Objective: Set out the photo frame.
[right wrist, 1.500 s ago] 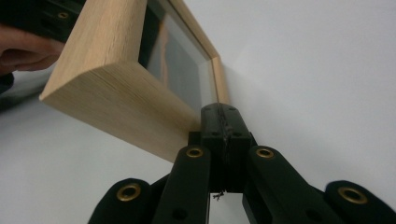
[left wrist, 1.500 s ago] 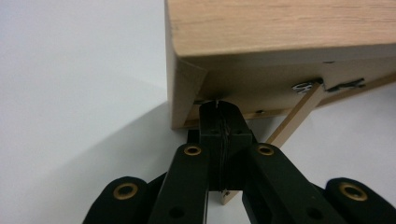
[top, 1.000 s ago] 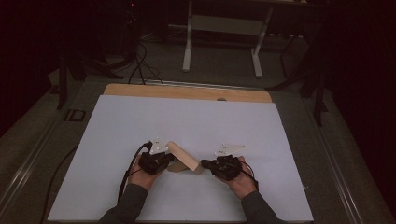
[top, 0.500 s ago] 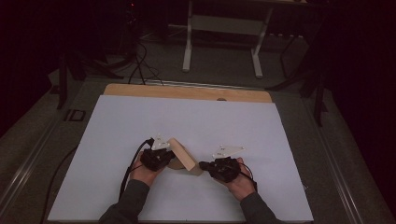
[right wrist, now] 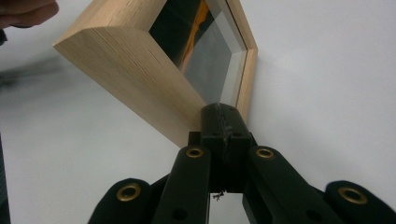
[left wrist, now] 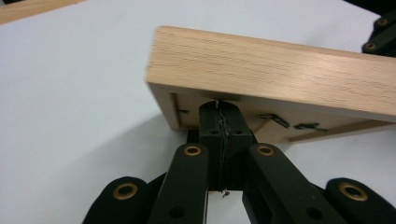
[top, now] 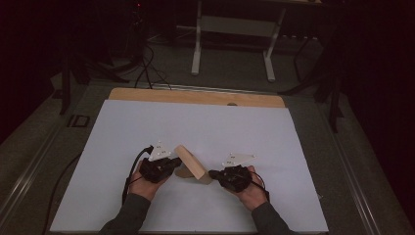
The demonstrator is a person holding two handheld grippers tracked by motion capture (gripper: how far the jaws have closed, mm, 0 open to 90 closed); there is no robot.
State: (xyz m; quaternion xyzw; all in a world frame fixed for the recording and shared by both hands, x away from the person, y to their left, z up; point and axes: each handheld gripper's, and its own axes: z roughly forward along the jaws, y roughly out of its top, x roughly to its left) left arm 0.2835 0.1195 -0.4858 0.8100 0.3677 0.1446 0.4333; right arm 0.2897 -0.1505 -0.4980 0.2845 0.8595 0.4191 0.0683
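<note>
left gripper (top: 172, 164): jaws closed tight, holding nothing; I've got the tips wedged under the frame's raised edge to prop it.
wooden frame (top: 189, 161): tilted mid-table on the white sheet (top: 293, 147), between both grippers.
right gripper (top: 214, 174): jaws closed, holding nothing; tips butt its low corner, I'd say as a stop against sliding.

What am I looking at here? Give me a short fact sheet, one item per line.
Object: wooden picture frame with a glass front, tilted up on edge
Surface: white table
Left gripper: jaws shut, tips against the frame's back
Right gripper: jaws shut, tips at the frame's lower corner
Handlers: a person's two hands, one per gripper
</note>
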